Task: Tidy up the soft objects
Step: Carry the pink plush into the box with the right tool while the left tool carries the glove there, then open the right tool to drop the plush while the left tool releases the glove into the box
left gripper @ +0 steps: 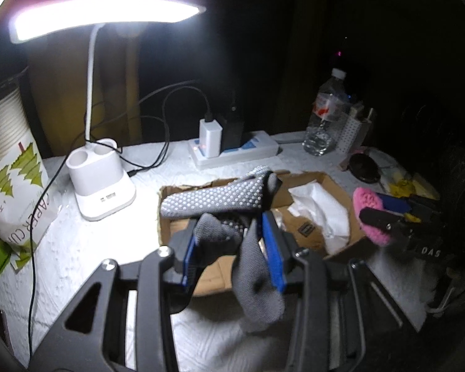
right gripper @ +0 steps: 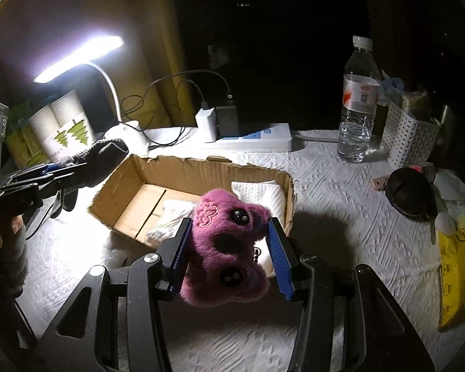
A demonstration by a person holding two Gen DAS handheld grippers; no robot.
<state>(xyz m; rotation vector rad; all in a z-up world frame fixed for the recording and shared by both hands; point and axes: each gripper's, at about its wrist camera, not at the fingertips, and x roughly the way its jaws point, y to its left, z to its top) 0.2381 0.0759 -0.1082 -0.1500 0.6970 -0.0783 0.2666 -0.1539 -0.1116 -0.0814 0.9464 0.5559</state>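
Your left gripper [left gripper: 232, 248] has its fingers clamped on a grey dotted glove [left gripper: 220, 201] above the cardboard box [right gripper: 195, 170], while your right gripper [right gripper: 232, 248] grips the pink plush toy [right gripper: 226, 245] over the box's near edge.

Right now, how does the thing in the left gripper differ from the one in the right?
The left gripper holds a thin grey dotted glove that droops limply. The right gripper holds a plump pink furry plush toy that keeps its shape. Both are soft and held near the cardboard box.
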